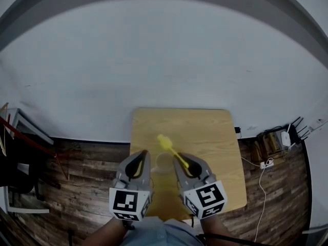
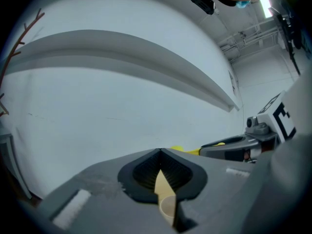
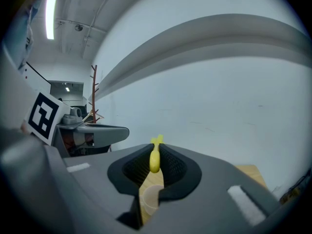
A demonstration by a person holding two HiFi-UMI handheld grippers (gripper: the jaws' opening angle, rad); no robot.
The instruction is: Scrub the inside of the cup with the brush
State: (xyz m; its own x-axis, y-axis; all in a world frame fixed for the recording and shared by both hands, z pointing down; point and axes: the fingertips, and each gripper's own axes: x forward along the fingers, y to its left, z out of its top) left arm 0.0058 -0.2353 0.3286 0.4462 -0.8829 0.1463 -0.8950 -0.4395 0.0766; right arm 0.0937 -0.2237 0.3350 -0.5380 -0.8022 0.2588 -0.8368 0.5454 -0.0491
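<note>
Sitting on the left half of the one light wooden square table [image 1: 205,129] is one small see-through plastic cup [image 1: 164,164]. It stands upright with its open top facing up. Seen from the head view, it is right between the two claws.

One yellow plastic brush [image 1: 171,148] is lifted over the cup. Its bushy head points toward 11 o'clock, out past the cup's rim. Its thin handle runs back toward 5 o'clock into the right gripper [image 1: 180,164]. That claw is pinching the brush handle tight, and in its own view the yellow handle sticks up between the two black pads.

The left gripper [image 1: 145,156] is at 9 o'clock from the cup, just beside it. Its two jaws are pressed together at the tips. In its own view I see nothing caught between the tips. The cup shows through the gap lower down, and I cannot tell if the claw touches it.

Each claw has one cube with black and white squares on its back end, so there are two cubes [image 1: 129,201]. They are at 6 o'clock, close to the person's two arms.

Around the table is a dark wooden floor [image 1: 92,173]. A big white wall [image 1: 164,60] is at 12 o'clock. One white power strip [image 1: 266,164] with cords lies on the floor at 3 o'clock.
</note>
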